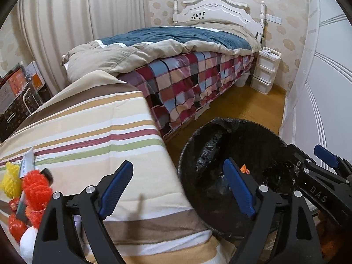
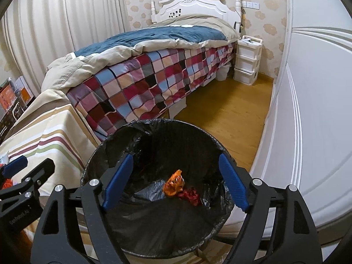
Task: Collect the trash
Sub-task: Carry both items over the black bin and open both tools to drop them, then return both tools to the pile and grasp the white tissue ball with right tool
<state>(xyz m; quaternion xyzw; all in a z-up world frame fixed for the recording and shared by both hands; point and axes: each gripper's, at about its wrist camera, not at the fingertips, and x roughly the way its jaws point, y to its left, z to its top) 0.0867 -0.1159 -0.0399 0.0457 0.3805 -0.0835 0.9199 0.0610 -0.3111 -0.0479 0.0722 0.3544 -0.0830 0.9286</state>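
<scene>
We hold our right gripper (image 2: 176, 180) wide open and empty over the one black-lined bin (image 2: 105, 140), where two wrappers lie: one orange wrapper (image 2: 173, 183), one red wrapper (image 2: 192, 195). Our left gripper (image 1: 178, 189), equally spread, grips nothing beside the striped table (image 1: 99, 127).

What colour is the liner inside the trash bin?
Black; the bin liner shows best in the right wrist view.

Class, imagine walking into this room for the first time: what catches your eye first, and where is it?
The black-lined trash bin stands on the floor beside the bed, an orange wrapper lying inside it. Behind it, the bright checkered bedspread drapes over the bed's side. Orange and yellow mesh scraps sit on the striped cloth at left.
</scene>
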